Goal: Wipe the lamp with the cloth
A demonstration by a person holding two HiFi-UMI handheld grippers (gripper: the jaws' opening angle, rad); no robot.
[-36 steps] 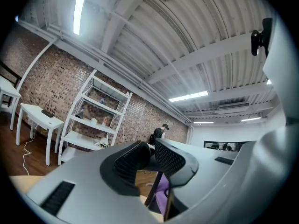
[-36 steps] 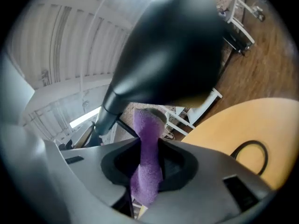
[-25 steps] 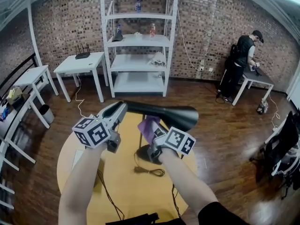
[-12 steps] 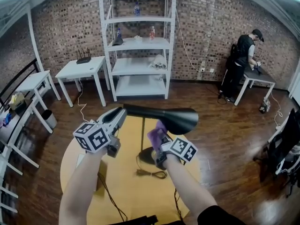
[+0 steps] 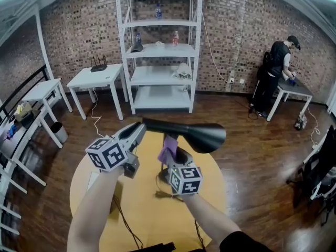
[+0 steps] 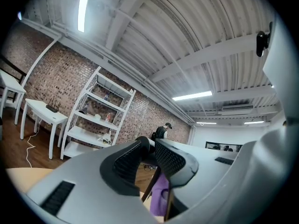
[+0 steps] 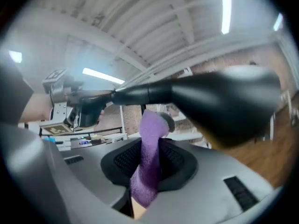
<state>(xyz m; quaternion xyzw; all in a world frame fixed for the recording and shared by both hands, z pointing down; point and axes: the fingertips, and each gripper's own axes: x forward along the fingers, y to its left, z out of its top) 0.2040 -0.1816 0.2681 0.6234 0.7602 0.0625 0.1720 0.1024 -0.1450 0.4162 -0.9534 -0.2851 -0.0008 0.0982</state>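
The black lamp (image 5: 203, 136) stands on a round yellow table (image 5: 100, 203), its arm level and its cone shade to the right. My left gripper (image 5: 139, 128) is shut on the left end of the lamp's arm (image 7: 140, 94); the right gripper view shows that left gripper (image 7: 86, 109) at the arm's end. My right gripper (image 5: 172, 158) is shut on a purple cloth (image 5: 168, 148), which stands upright just under the arm, close to the shade (image 7: 224, 101). The cloth (image 7: 152, 148) sticks up from between the right gripper (image 7: 150, 161) jaws. The left gripper view shows the cloth (image 6: 161, 195) below the left gripper (image 6: 148, 148).
The lamp's cord (image 5: 169, 195) lies on the table near the base. A white shelf unit (image 5: 160, 46) stands at the brick wall, white tables (image 5: 97, 76) to the left. A person (image 5: 278, 67) stands at a table far right. Wooden floor surrounds the table.
My right gripper has rolled so its marker cube faces up, and it has sunk a little. The cloth now stands upright under the lamp's arm. The left gripper has kept its hold.
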